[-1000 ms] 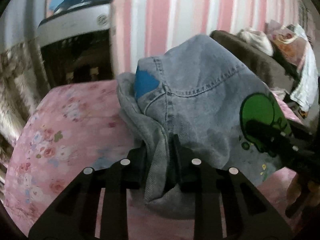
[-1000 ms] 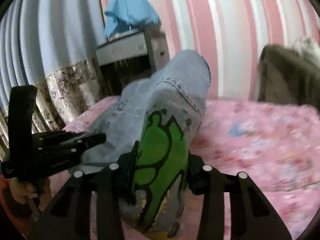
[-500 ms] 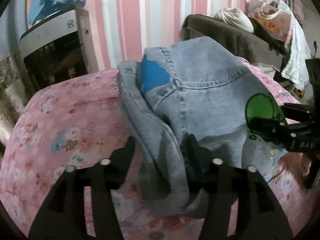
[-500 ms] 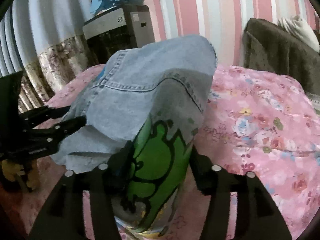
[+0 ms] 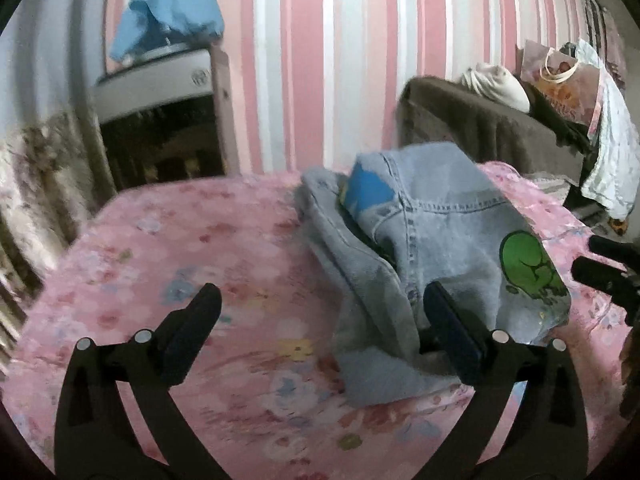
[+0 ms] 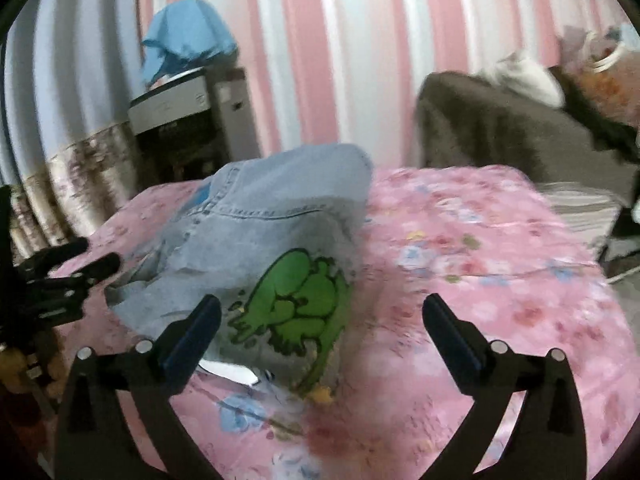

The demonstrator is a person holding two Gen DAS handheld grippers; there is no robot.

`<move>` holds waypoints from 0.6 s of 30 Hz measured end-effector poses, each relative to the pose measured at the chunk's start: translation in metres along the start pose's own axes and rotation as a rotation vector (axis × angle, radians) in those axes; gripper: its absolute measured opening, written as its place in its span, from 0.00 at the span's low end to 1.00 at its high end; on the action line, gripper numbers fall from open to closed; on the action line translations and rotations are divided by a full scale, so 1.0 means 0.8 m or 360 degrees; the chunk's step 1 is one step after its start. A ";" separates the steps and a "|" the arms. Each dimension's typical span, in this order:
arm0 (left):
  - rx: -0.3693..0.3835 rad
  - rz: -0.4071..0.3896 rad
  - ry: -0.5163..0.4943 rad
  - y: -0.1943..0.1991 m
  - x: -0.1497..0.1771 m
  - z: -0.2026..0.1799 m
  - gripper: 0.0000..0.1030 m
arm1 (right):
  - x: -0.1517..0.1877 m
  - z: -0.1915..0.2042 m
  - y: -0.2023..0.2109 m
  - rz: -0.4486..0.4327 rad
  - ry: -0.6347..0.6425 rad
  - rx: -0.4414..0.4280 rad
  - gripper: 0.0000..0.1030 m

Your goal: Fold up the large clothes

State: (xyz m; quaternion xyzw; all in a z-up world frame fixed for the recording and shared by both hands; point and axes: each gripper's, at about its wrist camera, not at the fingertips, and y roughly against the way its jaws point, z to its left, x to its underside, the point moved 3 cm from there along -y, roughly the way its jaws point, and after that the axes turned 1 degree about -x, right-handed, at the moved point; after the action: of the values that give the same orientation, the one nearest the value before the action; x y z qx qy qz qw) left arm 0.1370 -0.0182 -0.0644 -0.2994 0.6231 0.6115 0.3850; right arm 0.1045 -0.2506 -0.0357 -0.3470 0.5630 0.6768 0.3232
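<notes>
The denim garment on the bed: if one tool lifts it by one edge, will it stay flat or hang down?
The denim garment lies in soft bunched folds, so it probably droops. Its thick seams suggest some weight.

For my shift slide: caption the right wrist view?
Open right claw over folded jeans on the pink floral bedspread.

Spread left tongs (image 5: 320, 308) beside jeans (image 5: 436, 232)
</notes>
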 end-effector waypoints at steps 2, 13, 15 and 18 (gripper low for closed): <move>-0.0058 -0.0056 -0.0024 0.017 0.003 0.003 0.97 | 0.007 0.005 0.021 -0.0111 0.0011 0.0068 0.98; -0.0428 -0.0212 -0.0057 0.069 0.027 0.017 0.97 | 0.050 0.027 0.046 -0.0225 0.0025 0.0181 0.98; -0.0368 -0.0237 -0.0039 0.076 0.030 0.016 0.97 | 0.051 0.030 0.047 -0.0220 0.0031 0.0195 0.98; -0.0317 -0.0295 -0.0013 0.089 0.033 0.014 0.97 | 0.050 0.032 0.050 -0.0240 0.0019 0.0194 0.98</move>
State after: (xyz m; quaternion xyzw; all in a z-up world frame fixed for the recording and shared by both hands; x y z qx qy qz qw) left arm 0.0641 0.0008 -0.0481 -0.3899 0.5275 0.6334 0.4106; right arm 0.0466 -0.2294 -0.0446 -0.3721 0.5774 0.6129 0.3905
